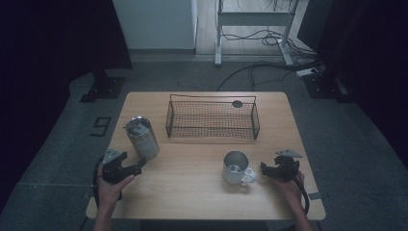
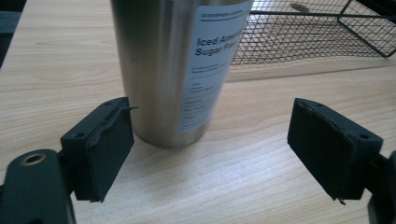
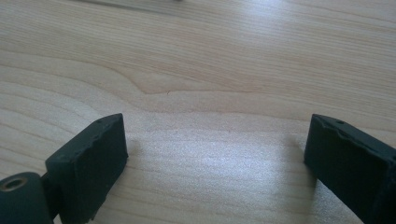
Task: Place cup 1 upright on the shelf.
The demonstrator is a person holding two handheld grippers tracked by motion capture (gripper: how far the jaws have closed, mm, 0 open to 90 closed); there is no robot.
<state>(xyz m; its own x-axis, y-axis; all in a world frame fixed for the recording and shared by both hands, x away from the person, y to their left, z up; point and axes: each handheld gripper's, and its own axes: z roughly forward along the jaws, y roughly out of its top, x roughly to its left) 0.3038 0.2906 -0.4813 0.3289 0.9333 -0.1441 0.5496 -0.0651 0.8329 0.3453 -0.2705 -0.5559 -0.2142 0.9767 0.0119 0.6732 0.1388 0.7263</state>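
My left gripper [image 2: 210, 154] sits just short of the steel tumbler [image 2: 180, 65], jaws spread wide with nothing between them. The tumbler stands upright just left of the wire basket [image 1: 212, 119]. Right gripper [image 3: 215, 158] is released too, over bare table [image 3: 210, 70], right of the mug [image 1: 236, 168], in front of the basket.

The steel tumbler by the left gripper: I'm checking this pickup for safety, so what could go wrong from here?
1. The steel tumbler stands tall and upright; the open left gripper has one pad close to its base, so a nudge might tip it.
2. It stands near the wire basket and could knock against it.
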